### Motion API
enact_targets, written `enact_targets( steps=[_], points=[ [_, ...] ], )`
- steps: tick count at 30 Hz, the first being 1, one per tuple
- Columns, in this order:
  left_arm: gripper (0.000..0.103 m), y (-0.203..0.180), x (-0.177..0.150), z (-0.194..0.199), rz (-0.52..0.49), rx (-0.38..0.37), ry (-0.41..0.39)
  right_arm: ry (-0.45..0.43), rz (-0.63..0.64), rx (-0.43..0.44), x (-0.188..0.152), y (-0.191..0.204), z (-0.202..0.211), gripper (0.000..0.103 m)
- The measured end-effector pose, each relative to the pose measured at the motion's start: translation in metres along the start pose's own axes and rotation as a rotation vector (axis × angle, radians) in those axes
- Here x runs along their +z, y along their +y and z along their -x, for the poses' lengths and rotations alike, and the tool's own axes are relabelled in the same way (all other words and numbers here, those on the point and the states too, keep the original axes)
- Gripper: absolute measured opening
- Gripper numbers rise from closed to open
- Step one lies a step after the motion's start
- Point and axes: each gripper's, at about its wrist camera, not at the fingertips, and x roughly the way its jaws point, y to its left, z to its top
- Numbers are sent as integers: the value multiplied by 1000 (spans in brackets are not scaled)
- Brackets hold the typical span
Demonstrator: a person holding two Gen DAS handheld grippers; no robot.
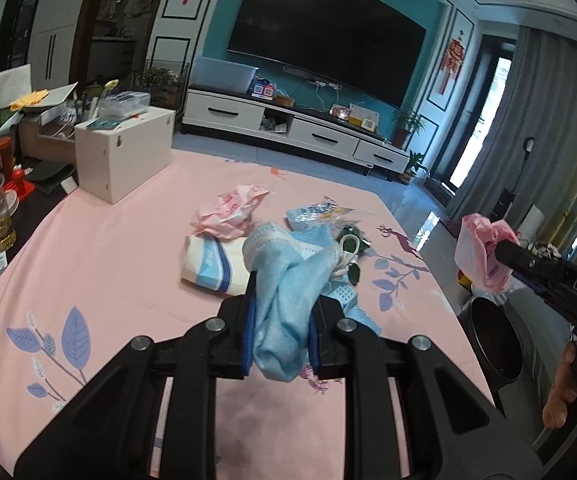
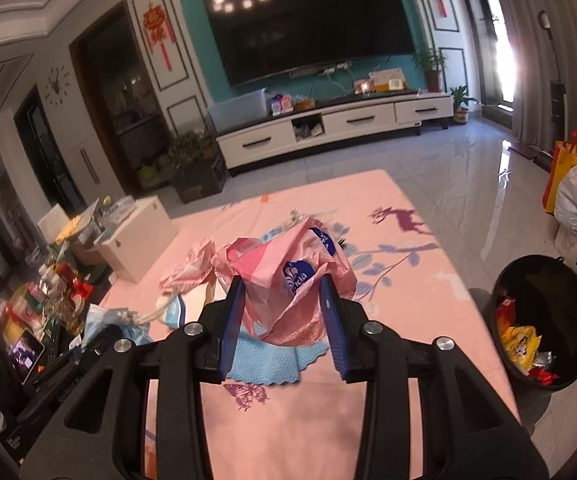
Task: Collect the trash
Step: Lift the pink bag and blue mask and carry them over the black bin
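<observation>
The fingers of the left gripper point(image 1: 282, 332) are clamped tight on a crumpled blue face mask point(image 1: 284, 280), its folds bunched between the blue pads at lower centre of the left wrist view, one white ear loop dangling free toward the right. The fingers of the right gripper point(image 2: 282, 320) grip a crumpled pink plastic bag point(image 2: 288, 284) with a blue logo; they stand wider apart because the bag is bulkier, and it balloons out above the pads at mid-frame of the right wrist view. In the left wrist view the same bag shows at the right edge, held clear of the worktop.

Each piece appears lifted off the pink cloth-covered worktop point(image 1: 108, 248), probably so both can go in one trip to the black trash bin point(image 2: 544, 320), which stands on the floor at lower right of the right wrist view, just beside the worktop's edge, with colourful wrappers already inside.

More trash lies at the centre of the left wrist view: another pink wrapper point(image 1: 230, 212), a white and blue tissue pack point(image 1: 212, 268), a clear wrapper point(image 1: 312, 212) and a blue cloth point(image 2: 272, 360) under the held items. The task looks partly done.
</observation>
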Motion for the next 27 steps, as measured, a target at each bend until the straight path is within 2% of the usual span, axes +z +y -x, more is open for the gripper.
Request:
enact_targets(
  steps=[6, 13, 23, 27],
  points=[
    [21, -51, -3, 0, -62, -56, 9, -61, -31, -52, 9, -27, 24, 38],
    [21, -117, -9, -8, -140, -146, 30, -115, -106, -154, 15, -74, 46, 38],
    [21, -213, -31, -34, -248, -268, 101, -156, -273, -312, 10, -153, 72, 39],
    [22, -246, -42, -46, -293, -303, 133, -159, -368, -345, 0, -187, 77, 39]
  ],
)
